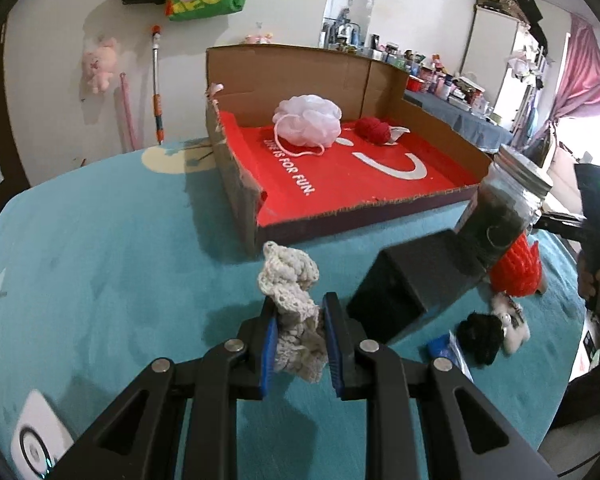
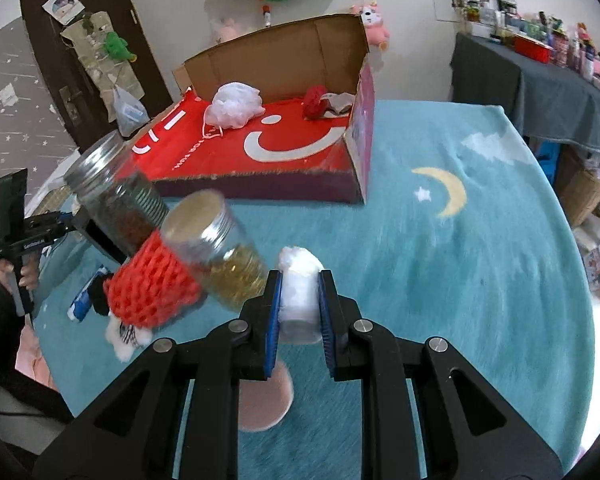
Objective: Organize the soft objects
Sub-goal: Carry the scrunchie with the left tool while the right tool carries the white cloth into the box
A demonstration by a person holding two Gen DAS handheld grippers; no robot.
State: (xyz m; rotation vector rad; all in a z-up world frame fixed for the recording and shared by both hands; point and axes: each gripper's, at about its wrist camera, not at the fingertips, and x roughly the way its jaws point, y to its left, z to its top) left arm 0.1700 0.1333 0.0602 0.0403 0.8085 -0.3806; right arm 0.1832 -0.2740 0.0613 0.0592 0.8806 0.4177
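My left gripper is shut on a cream crocheted piece that sticks up between its blue pads, above the teal cloth. My right gripper is shut on a white cotton wad. Ahead stands an open cardboard box with a red floor; in it lie a pale pink bath pouf and a red yarn ball. The right wrist view shows the same box, the pouf and the red yarn ball.
A dark-filled jar, a black box, a red knitted piece, a black pompom and a small white plush sit right of my left gripper. A second jar leans beside my right gripper. A person's hand holds the other gripper's handle.
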